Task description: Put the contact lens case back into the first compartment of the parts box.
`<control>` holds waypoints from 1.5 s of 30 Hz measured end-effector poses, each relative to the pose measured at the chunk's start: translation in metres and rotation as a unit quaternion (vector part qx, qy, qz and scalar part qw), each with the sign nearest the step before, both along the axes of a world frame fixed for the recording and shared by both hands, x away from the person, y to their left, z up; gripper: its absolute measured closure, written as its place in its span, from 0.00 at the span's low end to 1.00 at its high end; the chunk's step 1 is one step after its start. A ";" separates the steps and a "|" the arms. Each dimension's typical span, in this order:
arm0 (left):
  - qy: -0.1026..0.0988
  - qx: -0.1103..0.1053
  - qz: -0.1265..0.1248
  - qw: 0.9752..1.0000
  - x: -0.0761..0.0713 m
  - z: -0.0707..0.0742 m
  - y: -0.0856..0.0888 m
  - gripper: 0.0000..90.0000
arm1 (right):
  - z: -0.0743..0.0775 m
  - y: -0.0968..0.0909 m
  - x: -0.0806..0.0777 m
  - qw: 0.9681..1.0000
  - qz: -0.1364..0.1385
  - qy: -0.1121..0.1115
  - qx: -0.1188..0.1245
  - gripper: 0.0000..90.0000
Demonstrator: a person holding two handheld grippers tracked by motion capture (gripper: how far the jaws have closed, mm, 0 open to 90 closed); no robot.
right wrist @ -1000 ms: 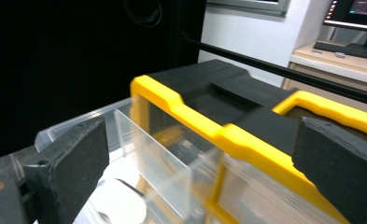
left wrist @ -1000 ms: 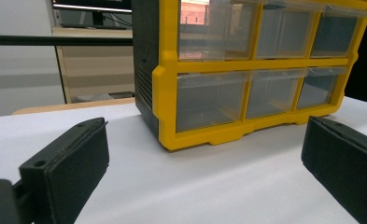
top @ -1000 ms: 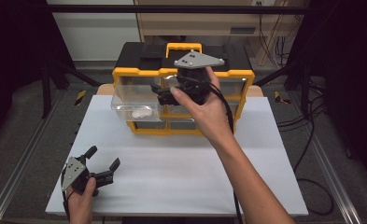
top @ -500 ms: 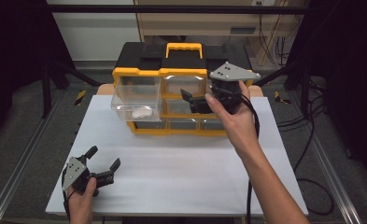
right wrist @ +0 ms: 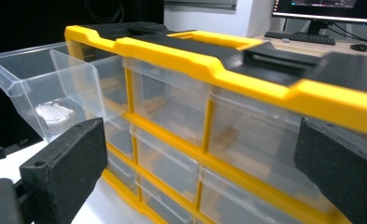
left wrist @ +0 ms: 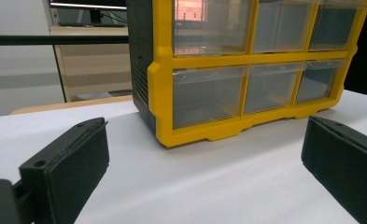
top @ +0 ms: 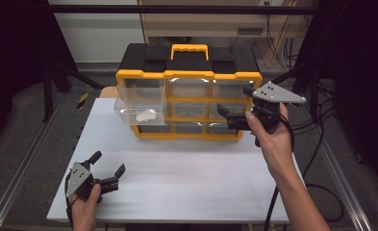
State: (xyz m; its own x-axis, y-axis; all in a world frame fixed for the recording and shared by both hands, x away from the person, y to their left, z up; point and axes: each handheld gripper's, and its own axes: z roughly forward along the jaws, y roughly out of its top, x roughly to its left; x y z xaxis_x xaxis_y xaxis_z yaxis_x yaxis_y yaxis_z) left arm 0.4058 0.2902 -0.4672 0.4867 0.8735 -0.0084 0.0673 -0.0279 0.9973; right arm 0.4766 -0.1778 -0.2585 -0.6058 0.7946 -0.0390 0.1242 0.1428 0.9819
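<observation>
The right hand-held gripper (top: 231, 117) hovers spread at the organizer's (top: 189, 77) 3 o'clock side; the left hand-held gripper (top: 108, 169) rests spread at the counter's (top: 201, 178) 7 o'clock.

The organizer (top: 189, 72) is glossy yellow and matt black plastic; its drawers (top: 141, 103) are clear, shiny plastic. The table (top: 186, 178) looks smooth, matt white.
</observation>
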 end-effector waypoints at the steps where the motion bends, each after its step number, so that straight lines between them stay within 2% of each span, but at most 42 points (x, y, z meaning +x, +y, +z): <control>1: 0.000 0.000 0.000 1.000 0.000 0.000 0.000 0.01 | -0.002 -0.004 -0.001 1.000 -0.002 0.001 0.004 0.04; 5: 0.000 0.000 0.000 1.000 0.000 0.000 0.000 0.01 | -0.008 -0.014 -0.003 1.000 -0.005 0.005 0.011 0.03; 9: 0.000 0.000 0.002 1.000 -0.001 0.000 0.001 0.01 | -0.020 -0.033 -0.006 1.000 -0.012 0.011 0.024 0.02; 11: 0.000 0.000 0.003 1.000 -0.001 0.000 0.002 0.01 | -0.022 -0.036 -0.007 1.000 -0.014 0.012 0.024 0.02; 12: 0.000 0.000 0.003 1.000 -0.001 0.000 0.002 0.01 | -0.026 -0.044 -0.008 0.999 -0.019 0.013 0.026 0.02; 20: 0.001 -0.001 0.006 1.000 -0.002 0.000 0.003 0.01 | -0.044 -0.069 -0.017 0.999 -0.039 0.017 0.029 0.02; 28: 0.001 -0.001 0.007 1.000 -0.003 -0.001 0.004 0.01 | -0.059 -0.083 -0.026 0.998 -0.046 0.018 0.028 0.02; 34: -0.001 0.000 0.008 1.000 -0.004 -0.001 0.005 0.01 | -0.076 -0.096 -0.035 0.998 -0.052 0.013 0.039 0.02; 45: 0.000 -0.003 0.012 1.000 -0.005 -0.001 0.007 0.01 | -0.099 -0.107 -0.045 0.997 -0.061 0.002 0.042 0.02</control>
State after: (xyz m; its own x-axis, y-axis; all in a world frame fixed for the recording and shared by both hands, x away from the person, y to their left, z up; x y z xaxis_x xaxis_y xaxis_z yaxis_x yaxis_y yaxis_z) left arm 0.4009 0.2972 -0.4681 0.4661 0.8846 -0.0132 0.0671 -0.0205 0.9975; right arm 0.4320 -0.2845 -0.3573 -0.5050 0.8625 0.0333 0.1401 0.0439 0.9892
